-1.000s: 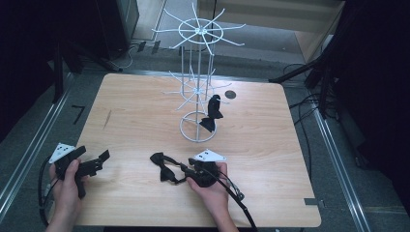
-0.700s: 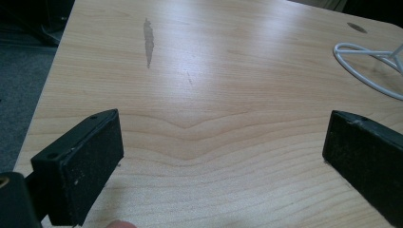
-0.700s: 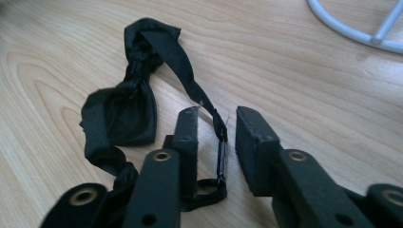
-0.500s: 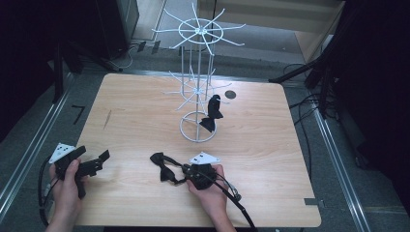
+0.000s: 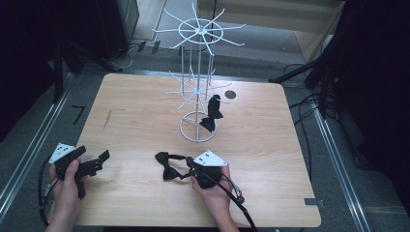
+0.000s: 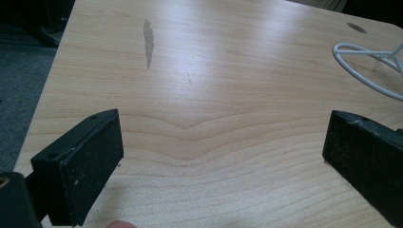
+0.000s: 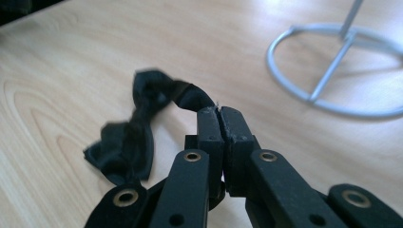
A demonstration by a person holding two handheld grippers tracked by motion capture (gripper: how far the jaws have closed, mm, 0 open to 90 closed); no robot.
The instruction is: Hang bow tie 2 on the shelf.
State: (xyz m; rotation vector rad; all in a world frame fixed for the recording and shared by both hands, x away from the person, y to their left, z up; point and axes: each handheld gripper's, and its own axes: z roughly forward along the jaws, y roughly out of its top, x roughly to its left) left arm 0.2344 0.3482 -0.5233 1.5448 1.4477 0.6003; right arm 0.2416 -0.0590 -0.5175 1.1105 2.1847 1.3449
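Right now my right gripper (image 5: 189, 166) sits low over the near middle of the table (image 5: 145, 111), its jaws pressed together on the strap of a black bow tie (image 5: 169, 166); in the right gripper view the pads meet on the band just where it loops up off the wood, and the bow (image 7: 126, 142) itself lies flat on the table beyond and to the left of the jaws. My right hand (image 5: 212, 186) wraps the gripper's body, the grey plate on top, the cable trailing back toward the near edge. My left gripper (image 5: 94, 162) rests at the near left corner of the table, well apart from the tie, held in my left hand (image 5: 65, 186); its jaws stand wide apart with nothing between them, and the left gripper view shows bare wood grain and a dark smear (image 6: 148, 40) farther up the board. A white wire rack (image 5: 196, 87) stands upright past the middle of the table on a ring base (image 7: 332, 71), spokes fanning out at its top and midway down. A second black tie (image 5: 212, 113) hangs on the rack low on its right side, just above the ring. A small dark hole (image 5: 230, 94) marks the table behind the rack
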